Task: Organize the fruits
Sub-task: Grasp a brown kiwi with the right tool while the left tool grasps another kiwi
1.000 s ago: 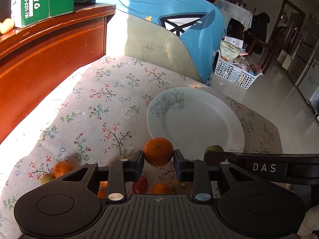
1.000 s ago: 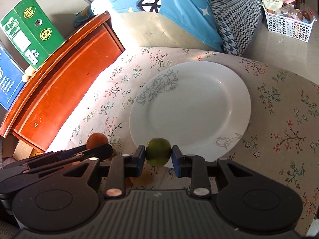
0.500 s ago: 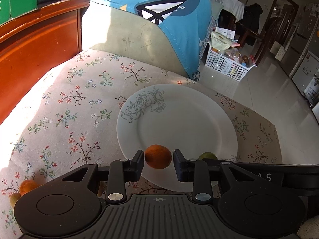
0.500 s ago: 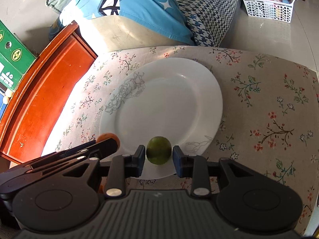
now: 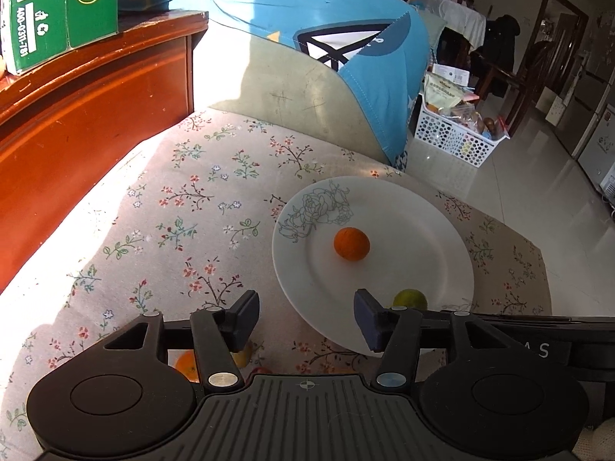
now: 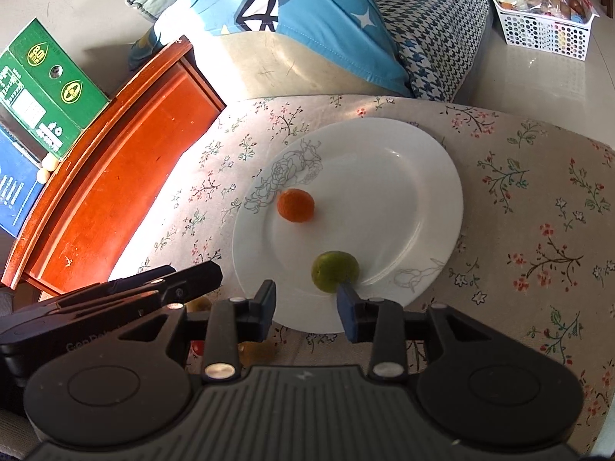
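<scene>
A white plate (image 5: 423, 253) with a grey flower print lies on the flowered cloth. On it rest a small orange (image 5: 351, 244) near the middle and a green fruit (image 5: 409, 299) at the near rim. My left gripper (image 5: 305, 317) hovers at the plate's near-left edge, its jaws opening with nothing between them. In the right wrist view the same orange (image 6: 296, 205) and green fruit (image 6: 334, 271) lie on the plate (image 6: 384, 199). My right gripper (image 6: 307, 309) is opening; the green fruit sits just past its right fingertip, free of the pads.
Several loose fruits lie on the cloth under the grippers: an orange one (image 5: 186, 365), a yellow one (image 5: 242, 357), a red one (image 6: 198, 345). A wooden cabinet (image 5: 96, 107) with a green box (image 5: 57, 7) stands left. A blue cushion (image 5: 307, 23) and a white basket (image 5: 457, 138) lie behind.
Both grippers have let go of their fruit. The orange and the green fruit now lie on the plate, the jaws have widened, and the left gripper has drawn back to the left.
</scene>
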`<state>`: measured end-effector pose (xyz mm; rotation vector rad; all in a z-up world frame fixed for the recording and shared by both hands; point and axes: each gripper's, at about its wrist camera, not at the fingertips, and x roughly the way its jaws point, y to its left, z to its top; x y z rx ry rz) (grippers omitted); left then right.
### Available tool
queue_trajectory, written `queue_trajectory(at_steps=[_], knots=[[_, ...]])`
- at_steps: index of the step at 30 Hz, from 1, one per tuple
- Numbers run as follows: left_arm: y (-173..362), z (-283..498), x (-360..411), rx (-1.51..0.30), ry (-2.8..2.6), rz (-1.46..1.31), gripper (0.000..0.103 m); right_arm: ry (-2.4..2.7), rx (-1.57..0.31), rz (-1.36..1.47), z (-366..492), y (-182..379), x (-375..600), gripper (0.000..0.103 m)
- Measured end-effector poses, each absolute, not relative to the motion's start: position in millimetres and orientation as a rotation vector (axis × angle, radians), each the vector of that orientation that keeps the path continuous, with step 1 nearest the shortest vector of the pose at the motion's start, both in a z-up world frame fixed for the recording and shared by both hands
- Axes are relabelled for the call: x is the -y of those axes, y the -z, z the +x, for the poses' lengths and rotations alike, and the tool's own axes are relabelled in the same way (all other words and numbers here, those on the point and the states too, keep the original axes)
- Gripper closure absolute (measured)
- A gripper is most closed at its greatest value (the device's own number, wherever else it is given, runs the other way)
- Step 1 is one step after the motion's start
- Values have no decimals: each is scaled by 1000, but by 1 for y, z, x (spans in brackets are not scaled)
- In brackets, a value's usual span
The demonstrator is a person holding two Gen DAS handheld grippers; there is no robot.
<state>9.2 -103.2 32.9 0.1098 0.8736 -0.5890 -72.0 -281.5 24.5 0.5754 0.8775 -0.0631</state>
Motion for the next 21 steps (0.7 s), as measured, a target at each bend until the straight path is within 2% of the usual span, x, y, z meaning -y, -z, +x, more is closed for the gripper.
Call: queue_trajectory(at_steps=[21], knots=[[-33,25,13,-894,396,126,49,-37,-967,464,-71,-12,234,66]])
